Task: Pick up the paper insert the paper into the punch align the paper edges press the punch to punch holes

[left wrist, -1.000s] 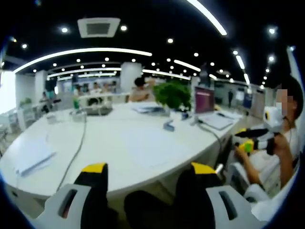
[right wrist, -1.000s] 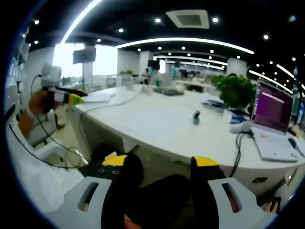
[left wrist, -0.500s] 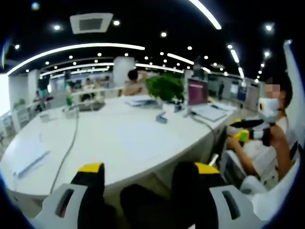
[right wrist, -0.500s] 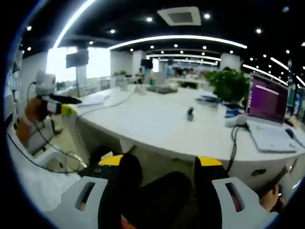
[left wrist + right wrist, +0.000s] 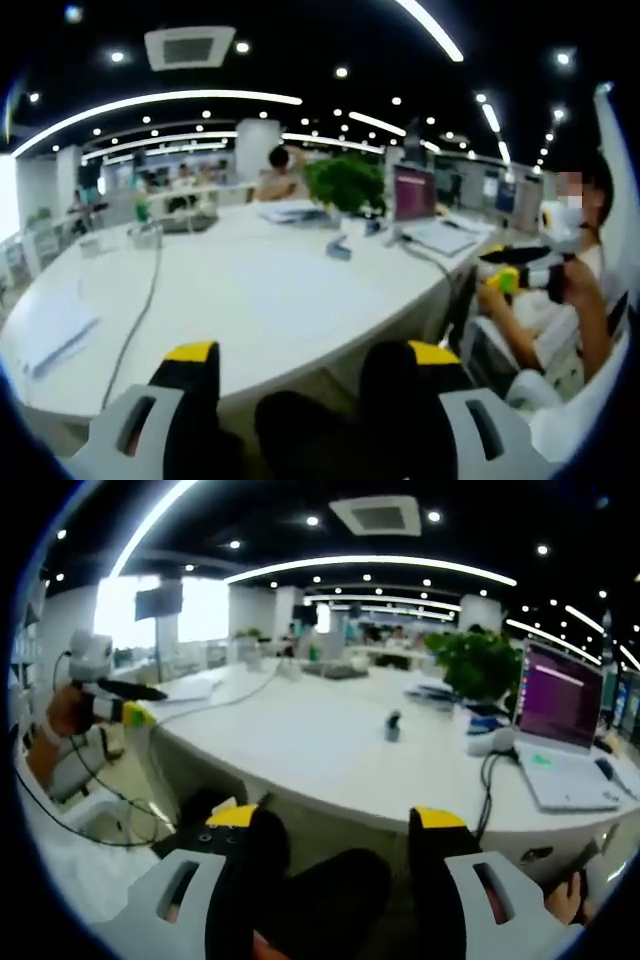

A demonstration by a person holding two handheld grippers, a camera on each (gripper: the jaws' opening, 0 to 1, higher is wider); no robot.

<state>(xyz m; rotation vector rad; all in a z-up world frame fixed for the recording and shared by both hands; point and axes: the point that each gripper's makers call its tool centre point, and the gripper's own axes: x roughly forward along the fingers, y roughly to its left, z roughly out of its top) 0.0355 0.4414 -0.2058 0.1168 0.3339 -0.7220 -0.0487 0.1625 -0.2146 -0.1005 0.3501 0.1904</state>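
Paper (image 5: 58,335) beside cable (image 5: 140,310)

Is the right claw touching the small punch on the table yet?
Apart. The right gripper view shows the right claw open and off the table edge, with bare table before the punch.

A large white table (image 5: 250,300) curves across an open office under a dark ceiling with round spot lights and long strip lights (image 5: 160,103). A square air vent (image 5: 189,46) sits in the ceiling. A grey cable (image 5: 140,310) runs along the tabletop in the left gripper view. A potted green plant (image 5: 345,184) stands at the far side, with an open laptop (image 5: 413,195) beside it, its screen lit purple. In the right gripper view a small dark object (image 5: 391,725), too small to identify, stands upright on the table. Seated people (image 5: 272,178) are visible in the background. A wall monitor (image 5: 157,601) hangs near a bright window.
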